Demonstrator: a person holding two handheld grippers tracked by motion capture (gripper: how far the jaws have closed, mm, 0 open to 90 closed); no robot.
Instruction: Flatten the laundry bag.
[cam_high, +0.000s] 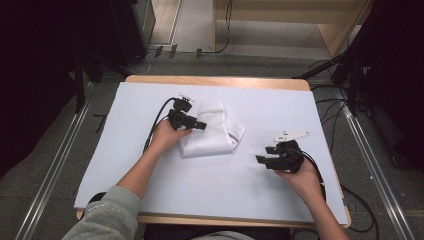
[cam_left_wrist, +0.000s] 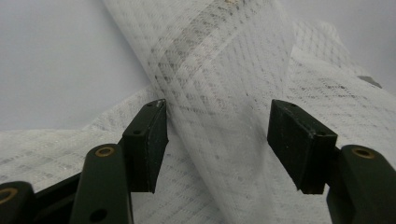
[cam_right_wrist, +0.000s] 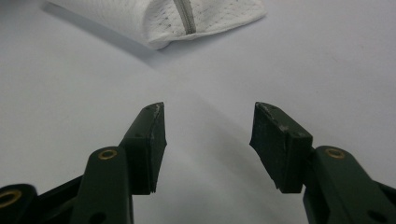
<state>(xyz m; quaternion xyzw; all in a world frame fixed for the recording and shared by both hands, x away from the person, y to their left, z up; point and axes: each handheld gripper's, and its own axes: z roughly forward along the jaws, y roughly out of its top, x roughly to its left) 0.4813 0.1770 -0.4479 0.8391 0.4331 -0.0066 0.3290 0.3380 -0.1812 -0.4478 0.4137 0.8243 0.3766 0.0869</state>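
So we're partway into folding this white mesh laundry bag with a grey zipper (cam_high: 212, 129), which sits a bit left of centre on the white sheet covering the wooden table (cam_high: 300, 115). It's already bunched into a rough, lumpy bundle with at least 1 flap thrown across the rest, so some folding looks done, but it's nowhere near a tidy flat packet yet.

Our left gripper (cam_high: 199, 125) is right on the bag's left side. In the left gripper view a raised band of mesh (cam_left_wrist: 219, 116) runs between the 2 jaws, which stand wide and aren't pinching it; the left pad (cam_left_wrist: 156, 140) sits just at the fabric's edge.

Our right gripper (cam_high: 265, 155) hangs over bare sheet, well apart from the bag, jaws wide with nothing in them.

Our guess at what's left: grab that flap, lay it flat, then square up the edges.
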